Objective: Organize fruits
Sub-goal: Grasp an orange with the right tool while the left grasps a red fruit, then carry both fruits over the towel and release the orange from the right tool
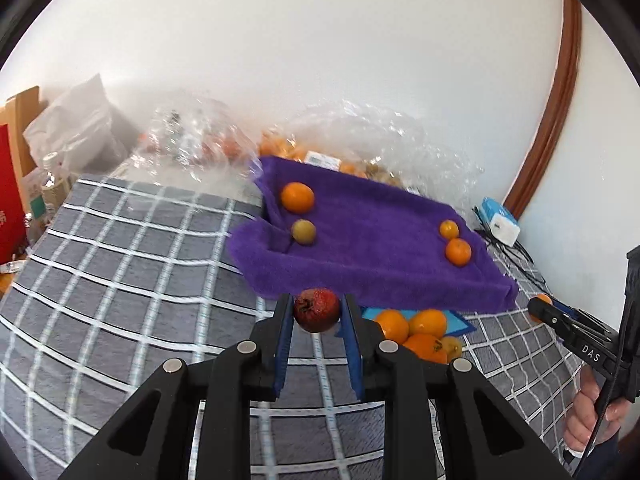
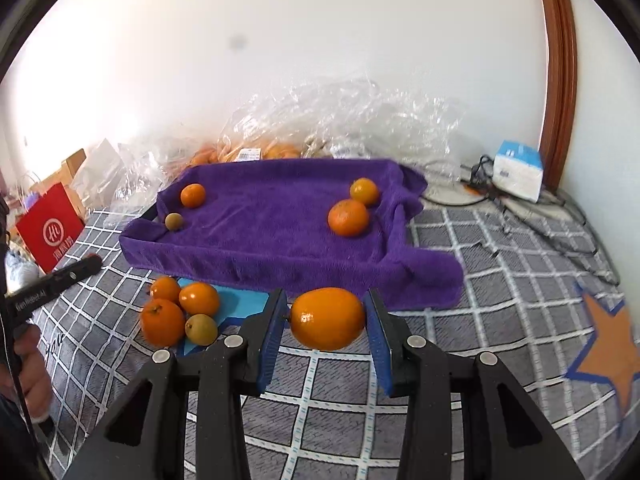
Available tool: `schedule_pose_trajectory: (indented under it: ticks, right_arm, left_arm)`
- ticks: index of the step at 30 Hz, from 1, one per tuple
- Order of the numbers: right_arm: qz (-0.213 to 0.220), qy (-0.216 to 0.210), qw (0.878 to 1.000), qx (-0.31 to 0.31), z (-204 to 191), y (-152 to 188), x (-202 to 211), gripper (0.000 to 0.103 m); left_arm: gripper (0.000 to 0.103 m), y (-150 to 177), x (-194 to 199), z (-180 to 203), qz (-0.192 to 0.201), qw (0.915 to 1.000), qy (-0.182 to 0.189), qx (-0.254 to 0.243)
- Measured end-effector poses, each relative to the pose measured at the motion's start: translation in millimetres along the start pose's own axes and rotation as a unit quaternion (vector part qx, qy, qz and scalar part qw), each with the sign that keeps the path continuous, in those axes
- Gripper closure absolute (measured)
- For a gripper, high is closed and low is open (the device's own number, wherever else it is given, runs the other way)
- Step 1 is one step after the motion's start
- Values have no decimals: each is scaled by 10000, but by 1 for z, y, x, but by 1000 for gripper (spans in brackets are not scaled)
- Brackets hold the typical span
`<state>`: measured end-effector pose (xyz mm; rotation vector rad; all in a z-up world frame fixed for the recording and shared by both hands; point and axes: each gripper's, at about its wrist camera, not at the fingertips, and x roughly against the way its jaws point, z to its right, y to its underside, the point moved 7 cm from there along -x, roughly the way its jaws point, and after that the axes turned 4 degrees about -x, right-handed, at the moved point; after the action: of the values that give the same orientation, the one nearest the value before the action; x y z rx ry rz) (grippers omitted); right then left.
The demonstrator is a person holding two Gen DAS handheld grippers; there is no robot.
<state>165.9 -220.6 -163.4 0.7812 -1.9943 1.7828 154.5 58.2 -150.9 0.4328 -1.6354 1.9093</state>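
Left wrist view: left claw [image 1: 316, 312] clamped on red fruit [image 1: 316, 309], "DAS"-lettered right claw [image 1: 538, 307] gripping orange fruit [image 2: 327, 318].

Cloth, plastic and fruit skin

Ahead of the matt black plastic left gripper [image 1: 316, 314], a plush purple towel [image 1: 380, 240] lies on woven grey checked fabric [image 1: 140, 260]; crinkled glossy clear plastic bags [image 1: 360, 132] sit beyond; the right gripper [image 2: 326, 318] clamps a glossy, smooth orange fruit [image 2: 327, 319].
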Motion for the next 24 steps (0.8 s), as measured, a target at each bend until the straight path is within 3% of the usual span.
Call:
schedule_pose_trajectory:
  ticks: [4, 12, 19, 24]
  right_arm:
    - [188, -36, 9998, -60, 2, -21, 7, 64]
    - [490, 12, 9981, -385, 11, -68, 1, 64]
    - [580, 50, 9980, -267, 4, -100, -18, 64]
    - [422, 38, 9989, -221, 4, -89, -45, 64]
  left_arm:
    - [80, -20, 16, -7, 151, 9997, -184, -47]
    - [80, -67, 18, -4, 481, 9987, -170, -56]
    - [80, -101, -10, 5, 568, 9983, -97, 20]
    - [80, -93, -43, 1, 452, 9987, -123, 176]
